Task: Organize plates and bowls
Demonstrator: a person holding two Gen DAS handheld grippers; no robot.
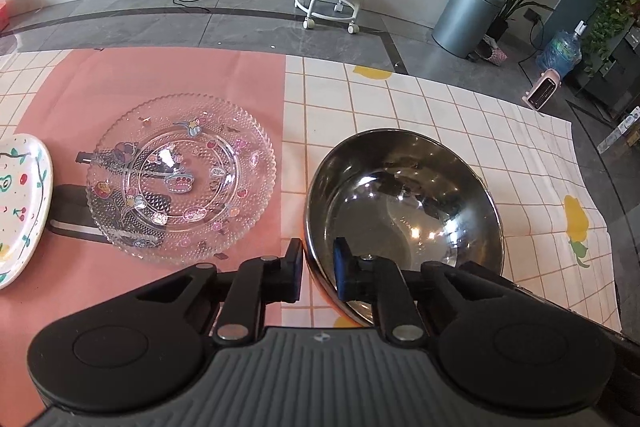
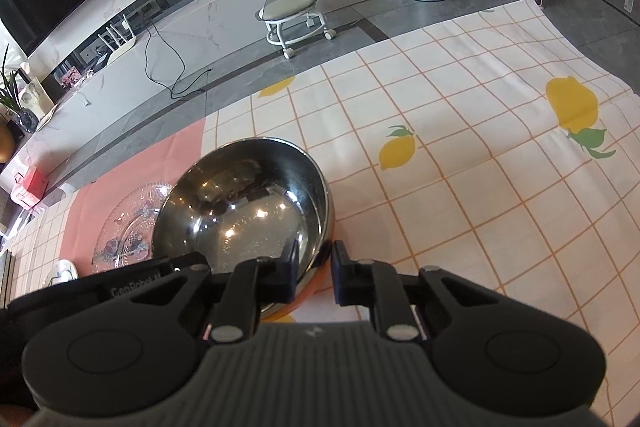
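The shiny round steel bowl (image 1: 404, 203), sat on the checked lemon-print cloth (image 2: 460, 187) beside a clear patterned glass plate (image 1: 180, 175), is pinched at its near rim by L gripper (image 1: 318, 269) & R gripper (image 2: 314, 273), so slippage is risked if lifted unevenly.

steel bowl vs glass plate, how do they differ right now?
The steel bowl is deep, opaque and mirror-like; the glass plate is shallow, clear and beaded, with cartoon decals. The left gripper and right gripper each pinch the bowl's near rim; the plate is untouched. Both are round, empty and upright on the tablecloth.
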